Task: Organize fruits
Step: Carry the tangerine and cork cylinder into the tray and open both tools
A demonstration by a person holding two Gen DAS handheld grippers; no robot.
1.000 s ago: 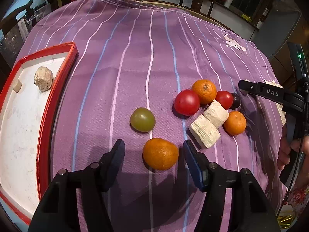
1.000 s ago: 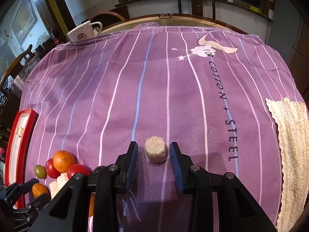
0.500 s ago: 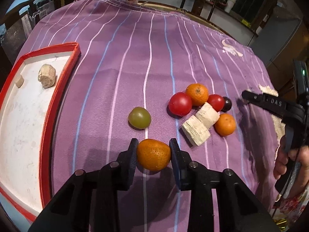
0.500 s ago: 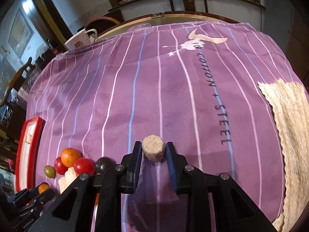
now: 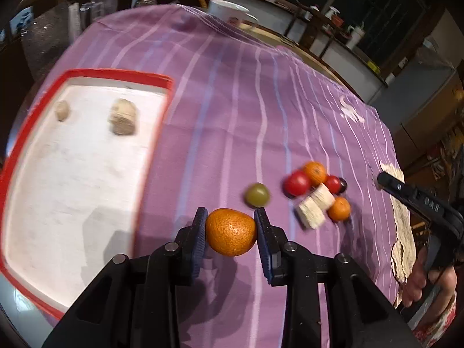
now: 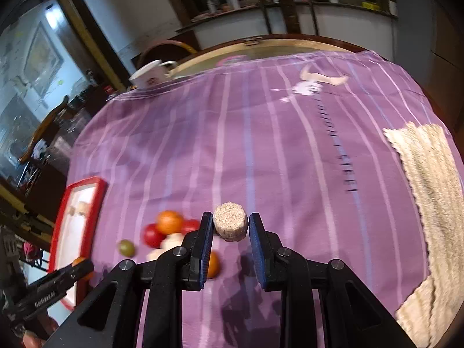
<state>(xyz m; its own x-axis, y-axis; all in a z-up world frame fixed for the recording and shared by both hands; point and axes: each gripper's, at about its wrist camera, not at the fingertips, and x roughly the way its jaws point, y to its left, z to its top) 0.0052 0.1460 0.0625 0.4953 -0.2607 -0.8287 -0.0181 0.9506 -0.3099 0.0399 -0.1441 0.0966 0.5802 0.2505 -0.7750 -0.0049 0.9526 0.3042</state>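
My left gripper (image 5: 231, 232) is shut on an orange mandarin (image 5: 230, 231), lifted off the purple striped cloth (image 5: 246, 110). My right gripper (image 6: 231, 226) is shut on a beige round chunk (image 6: 231, 225), also held above the cloth. On the cloth lie a green grape (image 5: 257, 194), a red tomato (image 5: 296, 183), an orange (image 5: 315, 171), a smaller tomato (image 5: 332, 184), a dark grape (image 5: 343, 185), two pale chunks (image 5: 314, 207) and another small orange (image 5: 339, 208). The red-rimmed white tray (image 5: 116, 74) at left holds two beige chunks (image 5: 122, 120).
A white mug (image 5: 229, 11) stands at the far edge of the table. A beige knitted mat (image 6: 429, 179) lies along the right side. The right gripper's body (image 5: 420, 203) and a hand (image 5: 429, 284) show at the right of the left wrist view. Chairs and counters stand beyond.
Both grippers closed, the left on the mandarin and the right on the beige chunk, then lifted them off the cloth. The left has moved toward the tray.
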